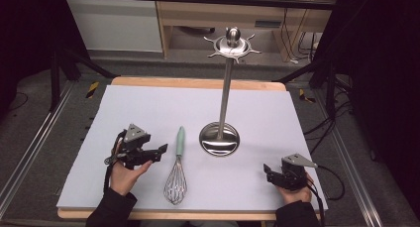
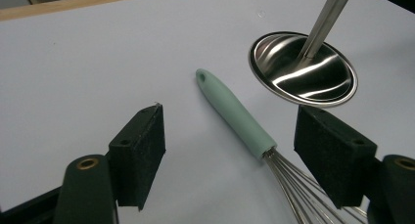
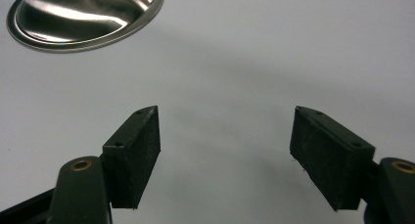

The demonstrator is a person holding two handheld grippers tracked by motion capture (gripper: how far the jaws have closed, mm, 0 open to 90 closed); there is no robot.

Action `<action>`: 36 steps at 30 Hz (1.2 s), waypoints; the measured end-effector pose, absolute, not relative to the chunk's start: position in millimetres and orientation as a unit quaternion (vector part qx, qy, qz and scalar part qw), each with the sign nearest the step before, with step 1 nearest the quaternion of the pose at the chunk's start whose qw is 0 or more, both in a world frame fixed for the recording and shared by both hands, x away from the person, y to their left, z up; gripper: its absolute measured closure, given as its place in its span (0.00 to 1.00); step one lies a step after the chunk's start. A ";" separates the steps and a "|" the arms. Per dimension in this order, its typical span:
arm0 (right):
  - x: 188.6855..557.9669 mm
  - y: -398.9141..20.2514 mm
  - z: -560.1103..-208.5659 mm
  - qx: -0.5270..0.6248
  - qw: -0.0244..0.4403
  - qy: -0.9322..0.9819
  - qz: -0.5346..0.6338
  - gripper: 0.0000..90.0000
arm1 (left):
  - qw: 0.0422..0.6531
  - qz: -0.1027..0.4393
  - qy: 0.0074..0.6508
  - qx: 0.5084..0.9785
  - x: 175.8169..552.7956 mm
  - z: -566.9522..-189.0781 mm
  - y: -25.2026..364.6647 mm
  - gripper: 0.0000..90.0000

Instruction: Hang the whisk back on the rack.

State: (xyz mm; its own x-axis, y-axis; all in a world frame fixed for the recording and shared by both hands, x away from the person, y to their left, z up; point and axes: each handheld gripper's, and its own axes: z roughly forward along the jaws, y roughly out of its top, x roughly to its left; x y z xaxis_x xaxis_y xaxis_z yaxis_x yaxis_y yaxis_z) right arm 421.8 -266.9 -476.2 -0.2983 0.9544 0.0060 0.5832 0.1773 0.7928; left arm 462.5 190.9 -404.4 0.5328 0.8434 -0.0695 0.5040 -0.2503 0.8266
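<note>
A whisk (image 1: pixel 177 170) with a pale green handle (image 2: pixel 235 114) and wire head lies on the white table cover, handle pointing away from me. A steel utensil stand (image 1: pixel 224 98) with a round base (image 2: pixel 303 70) and hooked top rises just right of it. My left gripper (image 1: pixel 161 150) is open, held just left of the whisk handle; the handle lies between its jaws in the left gripper view. My right gripper (image 1: pixel 267 170) is open near the front right of the table, nothing between its jaws, with the stand's base (image 3: pixel 83 16) ahead to its left.
The white cover (image 1: pixel 148 108) sits on a wooden table (image 1: pixel 198 82). Behind the table stand wooden shelving (image 1: pixel 218 19) and cables on the floor. Metal rails run along both sides of the table.
</note>
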 end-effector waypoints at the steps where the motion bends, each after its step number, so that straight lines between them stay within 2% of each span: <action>1: 422.1 -267.0 -476.2 0.532 0.260 0.722 0.358 0.30 | 0.425 0.200 0.439 0.766 463.8 -404.0 188.7 0.30; 15: 421.9 -267.5 -475.3 0.532 0.257 0.722 0.360 0.31 | 0.403 0.187 0.436 0.783 481.3 -404.6 163.2 0.31; 25: 422.8 -267.3 -475.9 0.532 0.258 0.722 0.358 0.31 | 0.373 0.170 0.431 0.804 489.2 -417.6 149.1 0.39; 36: 422.9 -266.8 -476.5 0.531 0.258 0.724 0.356 0.31 | 0.335 0.153 0.444 0.817 495.8 -434.4 140.6 0.43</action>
